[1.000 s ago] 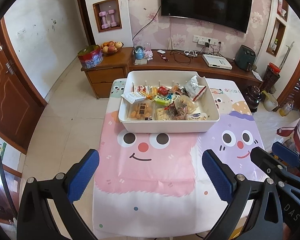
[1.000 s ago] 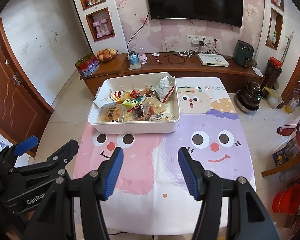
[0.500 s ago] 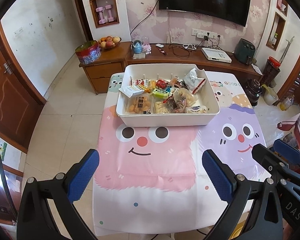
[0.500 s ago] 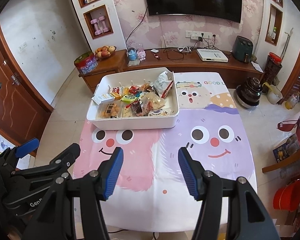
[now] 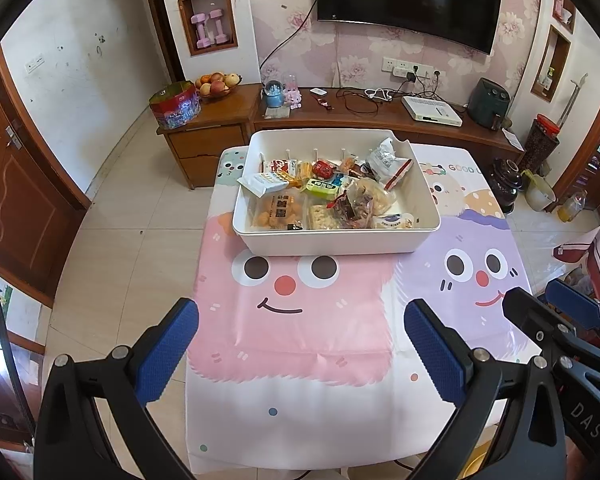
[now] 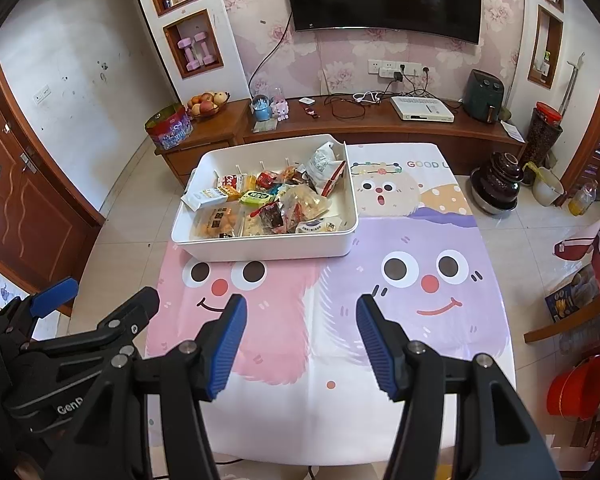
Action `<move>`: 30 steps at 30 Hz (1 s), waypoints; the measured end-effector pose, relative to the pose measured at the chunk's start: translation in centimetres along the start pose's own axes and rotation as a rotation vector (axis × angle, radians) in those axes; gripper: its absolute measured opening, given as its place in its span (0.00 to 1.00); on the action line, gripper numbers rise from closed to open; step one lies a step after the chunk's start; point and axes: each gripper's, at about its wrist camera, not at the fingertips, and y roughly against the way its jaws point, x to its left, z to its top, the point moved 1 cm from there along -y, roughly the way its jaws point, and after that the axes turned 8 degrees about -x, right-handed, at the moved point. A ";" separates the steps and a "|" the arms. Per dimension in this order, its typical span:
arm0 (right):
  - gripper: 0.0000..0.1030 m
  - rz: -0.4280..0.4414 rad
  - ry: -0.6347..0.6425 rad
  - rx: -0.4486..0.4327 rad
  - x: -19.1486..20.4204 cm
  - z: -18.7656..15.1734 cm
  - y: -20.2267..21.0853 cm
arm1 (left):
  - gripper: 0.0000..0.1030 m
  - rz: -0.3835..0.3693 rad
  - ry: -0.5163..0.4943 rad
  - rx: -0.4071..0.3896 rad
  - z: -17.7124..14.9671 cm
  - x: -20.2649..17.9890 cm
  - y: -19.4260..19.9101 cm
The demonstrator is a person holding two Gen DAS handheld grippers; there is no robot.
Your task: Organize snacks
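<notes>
A white bin (image 5: 336,240) (image 6: 268,250) full of mixed snack packets (image 5: 320,196) (image 6: 268,204) stands on the far left half of the table, which wears a cartoon-face cloth (image 5: 300,320) (image 6: 420,312). My left gripper (image 5: 300,344) is open and empty, held above the near part of the table, well short of the bin. My right gripper (image 6: 300,336) is open and empty, held over the cloth's middle. Each gripper shows at the edge of the other's view.
A wooden TV cabinet (image 5: 380,116) runs behind the table with a fruit bowl (image 5: 216,84), a red tin (image 5: 175,105) and cables. A dark pot (image 6: 496,184) and a red bucket (image 6: 576,388) sit on the floor at the right.
Both grippers have drawn back and up from the table, so the bin and table look smaller and farther. Both stay open and empty.
</notes>
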 end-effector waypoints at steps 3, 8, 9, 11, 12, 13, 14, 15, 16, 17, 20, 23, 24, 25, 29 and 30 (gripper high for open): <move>0.56 0.001 -0.001 0.002 0.0 0.0 0.0 | 0.99 -0.002 0.000 0.002 0.0 0.0 0.0; 0.56 0.003 -0.010 0.009 0.4 0.2 -0.2 | 0.99 -0.002 -0.001 0.000 0.0 0.1 0.0; 0.56 0.003 -0.009 0.008 0.4 0.2 -0.2 | 0.99 -0.002 -0.001 0.000 0.0 0.1 0.0; 0.56 0.003 -0.009 0.008 0.4 0.2 -0.2 | 0.99 -0.001 -0.002 0.002 0.0 0.1 0.0; 0.56 0.002 -0.008 0.009 0.4 0.2 -0.2 | 0.99 -0.002 -0.002 0.003 0.0 0.1 0.0; 0.56 0.001 -0.008 0.009 0.4 0.2 -0.2 | 0.99 -0.002 -0.003 0.003 0.0 0.2 0.0; 0.56 0.001 -0.008 0.008 0.4 0.2 -0.2 | 0.99 -0.002 -0.003 0.003 0.0 0.3 0.0; 0.56 0.001 -0.008 0.007 0.4 0.2 -0.2 | 0.99 -0.002 -0.002 0.002 0.0 0.2 0.0; 0.56 0.001 -0.008 0.006 0.4 0.2 -0.2 | 0.99 -0.002 -0.002 0.002 0.0 0.3 0.0; 0.56 0.001 -0.007 0.007 0.4 0.2 -0.2 | 0.99 -0.002 -0.002 0.001 0.0 0.3 0.0; 0.56 0.000 -0.006 0.005 0.4 0.2 -0.2 | 0.99 -0.002 -0.002 0.002 0.0 0.2 0.0; 0.56 -0.005 -0.004 0.001 1.0 0.2 -0.2 | 0.99 -0.002 -0.001 0.002 0.0 0.2 0.0; 0.56 -0.006 -0.002 -0.002 1.1 0.2 -0.2 | 0.99 -0.002 -0.001 0.001 0.0 0.2 0.0; 0.56 -0.007 -0.002 -0.003 1.2 0.2 -0.1 | 0.99 -0.003 -0.002 -0.001 0.0 0.2 0.0; 0.56 -0.014 -0.005 -0.009 1.4 0.1 0.1 | 0.99 -0.009 -0.004 -0.001 0.0 0.8 -0.1; 0.56 -0.016 -0.006 -0.010 1.4 0.1 0.1 | 0.99 -0.012 -0.005 0.000 0.0 1.0 -0.2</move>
